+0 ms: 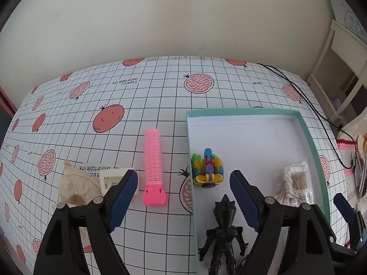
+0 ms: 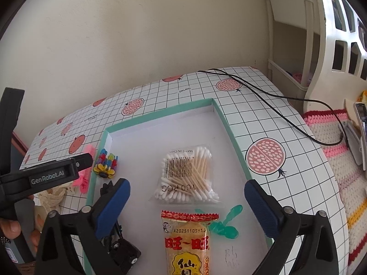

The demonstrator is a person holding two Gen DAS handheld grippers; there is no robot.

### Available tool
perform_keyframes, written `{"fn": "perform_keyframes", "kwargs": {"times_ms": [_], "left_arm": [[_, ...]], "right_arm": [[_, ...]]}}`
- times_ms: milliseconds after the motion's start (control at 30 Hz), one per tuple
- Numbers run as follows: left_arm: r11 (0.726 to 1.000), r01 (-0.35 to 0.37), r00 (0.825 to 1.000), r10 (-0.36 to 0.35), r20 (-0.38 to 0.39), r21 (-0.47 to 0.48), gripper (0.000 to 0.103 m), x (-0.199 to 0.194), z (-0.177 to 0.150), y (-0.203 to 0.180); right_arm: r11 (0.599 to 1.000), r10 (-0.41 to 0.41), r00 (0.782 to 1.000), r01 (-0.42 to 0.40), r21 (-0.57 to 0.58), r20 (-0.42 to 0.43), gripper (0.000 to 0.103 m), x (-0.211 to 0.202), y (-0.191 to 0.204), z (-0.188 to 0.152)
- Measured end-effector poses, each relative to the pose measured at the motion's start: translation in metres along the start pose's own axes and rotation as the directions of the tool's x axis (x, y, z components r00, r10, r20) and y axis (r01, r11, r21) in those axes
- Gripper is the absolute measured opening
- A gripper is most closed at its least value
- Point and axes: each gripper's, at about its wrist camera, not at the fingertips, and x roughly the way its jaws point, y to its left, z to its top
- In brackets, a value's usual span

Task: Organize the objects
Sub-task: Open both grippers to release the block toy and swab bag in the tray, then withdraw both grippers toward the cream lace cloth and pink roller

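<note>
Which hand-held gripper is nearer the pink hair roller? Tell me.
Left. The left hand-held gripper hangs open with the pink hair roller just beyond its left finger, outside the tray. The right hand-held gripper is open over the tray's middle, above the cotton swabs.

Tablecloth (image 1: 160,96): smooth printed vinyl look, slight sheen. Tray (image 2: 160,116): matt card, teal rim, white inside. Hair roller (image 1: 154,167): ribbed pink plastic, matt. Toy car (image 1: 207,170): glossy multicolour plastic. Figure (image 1: 223,233): black plastic, shiny, spiky texture. Cotton swabs (image 2: 187,174): wooden sticks, fluffy tips, clear glossy film bag. Snack pack (image 2: 188,240): glossy printed foil. Spoon (image 2: 226,222): translucent green plastic. Pouch (image 1: 75,188): coarse beige cloth. Gripper pads (image 2: 115,204): blue ribbed rubber; arms matt black plastic.
</note>
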Motion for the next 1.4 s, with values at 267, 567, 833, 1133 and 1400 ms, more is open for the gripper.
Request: {"fn": "perform_keyframes", "kwargs": {"times_ms": [267, 567, 833, 1133, 1400], "left_arm": [[1.000, -0.009, 1.000, 0.009, 0.016, -0.011, 0.103, 0.002, 0.000, 0.005], [1.000, 0.005, 1.000, -0.005, 0.012, -0.008, 0.103, 0.005, -0.001, 0.002], [1.000, 0.029, 1.000, -0.029, 0.011, -0.010, 0.103, 0.001, 0.001, 0.006], [0.997, 0.070, 0.995, -0.066, 0.081, -0.044, 0.103, -0.040, 0.014, 0.033], [0.986, 0.031, 0.979, 0.003, 0.205, -0.162, 0.103, -0.094, 0.014, 0.105]], "right_arm": [[1.000, -0.006, 1.000, 0.006, 0.020, -0.008, 0.103, 0.003, -0.003, 0.000], [1.000, -0.012, 1.000, 0.012, 0.012, -0.025, 0.103, 0.006, -0.001, -0.001], [1.000, -0.015, 1.000, 0.015, -0.007, 0.004, 0.103, -0.007, 0.008, 0.002], [0.997, 0.042, 0.997, -0.037, -0.072, 0.062, 0.103, -0.031, 0.045, 0.004], [0.979, 0.136, 0.989, -0.125, -0.158, 0.061, 0.103, -0.034, 0.093, -0.003]]}}
